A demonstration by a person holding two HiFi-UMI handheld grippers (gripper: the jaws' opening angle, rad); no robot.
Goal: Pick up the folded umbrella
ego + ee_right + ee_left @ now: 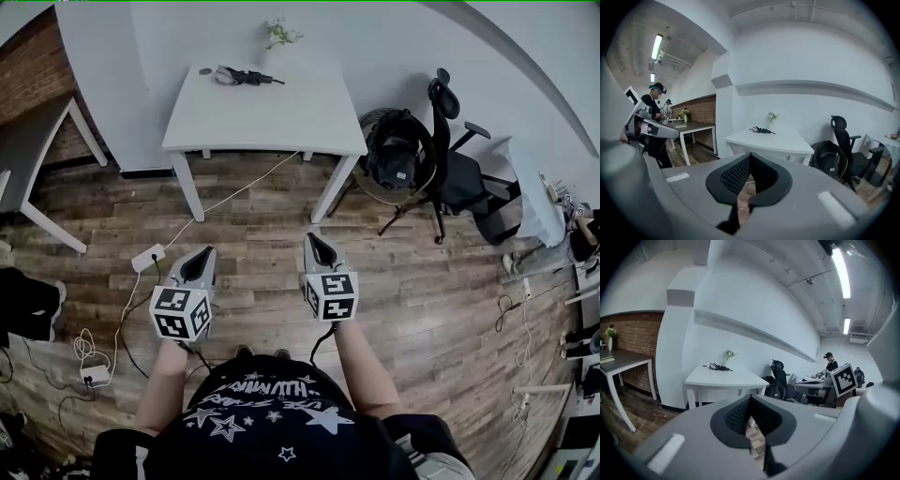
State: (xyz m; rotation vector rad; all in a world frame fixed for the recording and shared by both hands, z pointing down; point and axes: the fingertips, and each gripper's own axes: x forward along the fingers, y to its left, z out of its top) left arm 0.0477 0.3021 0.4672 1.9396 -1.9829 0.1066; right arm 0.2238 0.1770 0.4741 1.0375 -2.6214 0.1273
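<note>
A black shirt (272,422) with white stars and lettering is worn. The left gripper (204,254) and right gripper (312,240) are cased in grey, padded in ribbed black, each fitted with a black-and-white marker cube (180,312) and black cable (325,335).

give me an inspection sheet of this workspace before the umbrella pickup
surface: white table against the far wall
job's things: folded umbrella lies near the table's far edge, untouched
clutter: small plant behind the umbrella
grippers: left gripper and right gripper both shut, empty, over the floor short of the table
cables: white cable runs from under the table to a power strip
surroundings: office chair and backpack right of the table; brick wall at left
</note>
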